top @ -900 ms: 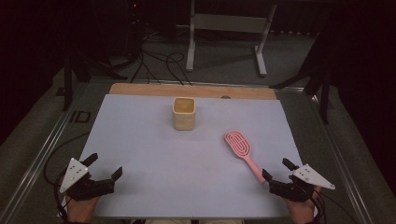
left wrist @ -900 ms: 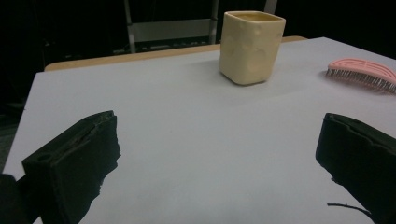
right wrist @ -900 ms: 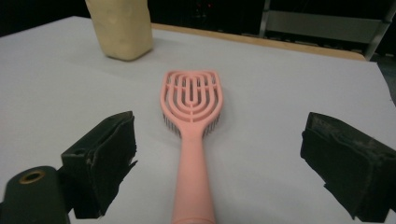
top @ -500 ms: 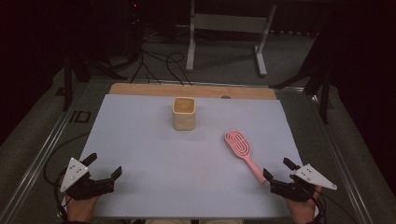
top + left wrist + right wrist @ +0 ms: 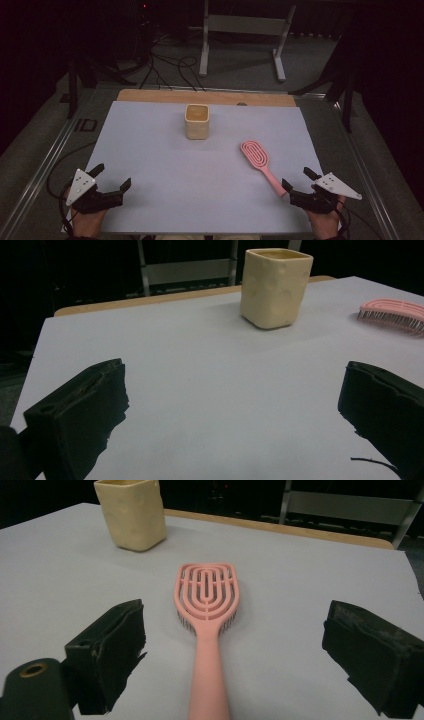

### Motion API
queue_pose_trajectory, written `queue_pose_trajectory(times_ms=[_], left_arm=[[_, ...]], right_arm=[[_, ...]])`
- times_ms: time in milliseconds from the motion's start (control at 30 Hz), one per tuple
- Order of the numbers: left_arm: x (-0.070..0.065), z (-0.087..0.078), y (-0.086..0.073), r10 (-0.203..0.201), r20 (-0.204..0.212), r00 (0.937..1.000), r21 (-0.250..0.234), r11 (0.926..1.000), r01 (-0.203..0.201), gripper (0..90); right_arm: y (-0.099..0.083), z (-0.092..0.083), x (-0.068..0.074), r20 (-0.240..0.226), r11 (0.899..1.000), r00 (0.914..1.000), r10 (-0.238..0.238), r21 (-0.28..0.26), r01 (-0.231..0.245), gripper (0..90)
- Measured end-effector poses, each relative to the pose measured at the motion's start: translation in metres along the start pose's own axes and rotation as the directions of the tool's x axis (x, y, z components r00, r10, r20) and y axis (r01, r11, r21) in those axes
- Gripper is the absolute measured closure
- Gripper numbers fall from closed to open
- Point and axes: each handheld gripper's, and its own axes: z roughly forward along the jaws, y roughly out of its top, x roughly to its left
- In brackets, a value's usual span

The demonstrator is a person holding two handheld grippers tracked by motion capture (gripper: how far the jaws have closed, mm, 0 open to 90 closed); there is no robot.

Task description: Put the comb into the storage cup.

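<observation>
Progress: nothing grasped yet; pink hairbrush [image 5: 260, 162] lies flat beside cream cup [image 5: 197, 121]
Left gripper [image 5: 111, 177]: jaws wide, empty
Right gripper [image 5: 296, 179]: jaws wide astride brush handle

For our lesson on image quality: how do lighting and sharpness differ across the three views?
High view: sheet evenly lit, surroundings nearly black. Left gripper view: cup sharp, near jaws soft. Right gripper view: brush crisp at its head, handle end blurring.
</observation>
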Motion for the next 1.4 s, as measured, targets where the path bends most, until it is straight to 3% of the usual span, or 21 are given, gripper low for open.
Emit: queue_pose_trajectory(times_ms=[600, 1400], left_arm=[[0.0, 0.002, -0.002, 0.005, -0.011, 0.9999, 0.006, 1.0, -0.005, 0.2], [-0.002, 0.005, -0.006, 0.006, -0.025, 0.9997, 0.017, 0.9998, -0.005, 0.2]], right_arm=[[0.02, 0.002, 0.001, -0.001, 1.0, 1.0, 0.003, 0.023, -0.003, 8.8], [0.048, 0.028, 0.007, -0.025, 0.995, 0.9992, -0.032, 0.097, 0.035, 8.7]])
